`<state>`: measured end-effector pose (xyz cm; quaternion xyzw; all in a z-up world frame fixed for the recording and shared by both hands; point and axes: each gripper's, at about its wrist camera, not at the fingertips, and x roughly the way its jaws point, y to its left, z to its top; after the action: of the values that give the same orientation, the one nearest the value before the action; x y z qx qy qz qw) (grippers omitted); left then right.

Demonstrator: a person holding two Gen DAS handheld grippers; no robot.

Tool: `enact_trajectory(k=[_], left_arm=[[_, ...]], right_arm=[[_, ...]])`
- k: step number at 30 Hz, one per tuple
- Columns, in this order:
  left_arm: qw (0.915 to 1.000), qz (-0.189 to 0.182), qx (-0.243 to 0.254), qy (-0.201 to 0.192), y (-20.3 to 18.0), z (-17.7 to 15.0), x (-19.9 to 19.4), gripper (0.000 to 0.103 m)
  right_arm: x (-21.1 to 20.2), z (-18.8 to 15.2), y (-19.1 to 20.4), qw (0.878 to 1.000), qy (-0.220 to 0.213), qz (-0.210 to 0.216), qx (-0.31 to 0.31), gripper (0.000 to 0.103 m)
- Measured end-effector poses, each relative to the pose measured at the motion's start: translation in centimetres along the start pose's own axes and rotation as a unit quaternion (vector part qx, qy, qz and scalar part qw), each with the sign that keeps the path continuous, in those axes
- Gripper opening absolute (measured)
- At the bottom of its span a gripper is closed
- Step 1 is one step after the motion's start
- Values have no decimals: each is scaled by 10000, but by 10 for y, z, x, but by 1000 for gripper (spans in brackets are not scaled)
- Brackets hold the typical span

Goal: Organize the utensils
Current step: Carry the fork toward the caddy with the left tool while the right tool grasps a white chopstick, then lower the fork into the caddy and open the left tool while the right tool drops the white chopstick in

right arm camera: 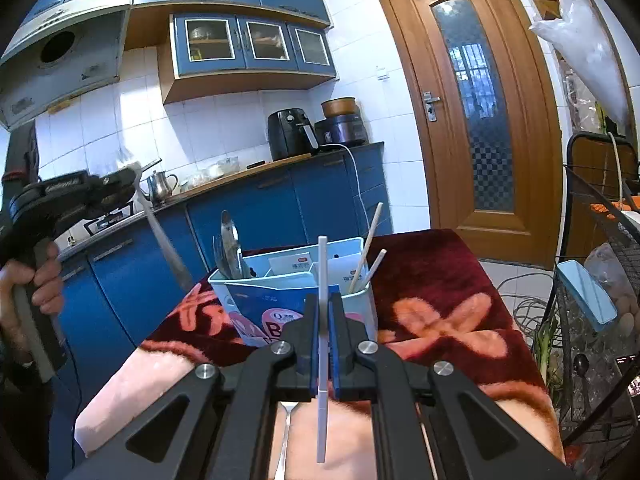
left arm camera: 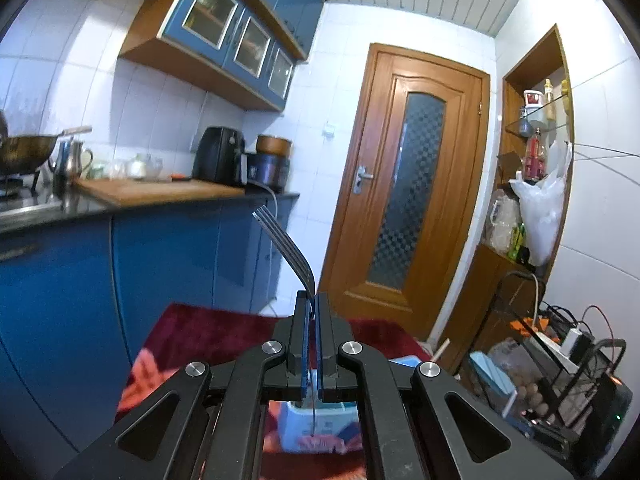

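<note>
— Steel fork [left arm camera: 286, 246] first: where is it, and which way does it point?

— The left gripper [left arm camera: 313, 300] is clenched on its handle. Its long axis runs up and away from the jaws, tines at the far upper end leaning left toward the blue counter cabinets [left arm camera: 160, 256]; the thin handle end hangs down below the pads. From the right wrist view the same fork [right arm camera: 160, 228] slants in the air at far left, handle end lower right, well apart from the box.

— And the other side?

— The right gripper [right arm camera: 322, 300] is closed on a white chopstick [right arm camera: 322, 320]. It stands nearly upright between the pads, top end rising in front of the utensil box [right arm camera: 256, 300], bottom end hanging near the camera.

— Where is that box?

— On a dark red blanket [right arm camera: 440, 280] with orange flowers, just beyond the right gripper. Its left compartment holds a spoon [right arm camera: 229, 240], bowl up; the right one holds two pale chopsticks [right arm camera: 366, 256] leaning to the right.

— Any writing?

— A "Q" and a large "B" on the box's pink and blue front; the rest is hidden by the gripper. Small red-marked labels inside are too tiny to read.
</note>
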<state>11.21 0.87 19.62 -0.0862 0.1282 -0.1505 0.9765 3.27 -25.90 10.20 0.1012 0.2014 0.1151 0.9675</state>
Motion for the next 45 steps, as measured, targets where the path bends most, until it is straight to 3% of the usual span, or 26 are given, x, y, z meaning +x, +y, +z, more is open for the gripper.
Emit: enact_trajectory(k=[8, 20, 28, 38, 45], left_arm=[[9995, 119, 248, -136, -9, -4, 34, 2], [9996, -59, -156, -227, 4, -11, 68, 2], [9995, -57, -99, -300, 0, -11, 77, 2], [9999, -31, -148, 51, 5, -37, 89, 2], [9960, -36, -414, 785, 18, -68, 105, 2]], right_arm=[[1, -1, -9, 10000, -3, -17, 74, 6], [3, -2, -10, 10000, -33, -35, 59, 6], [12, -2, -12, 9999, 25, 29, 94, 6], [13, 1, -12, 10000, -18, 24, 36, 6], [15, 19, -8, 9998, -210, -11, -48, 6]])
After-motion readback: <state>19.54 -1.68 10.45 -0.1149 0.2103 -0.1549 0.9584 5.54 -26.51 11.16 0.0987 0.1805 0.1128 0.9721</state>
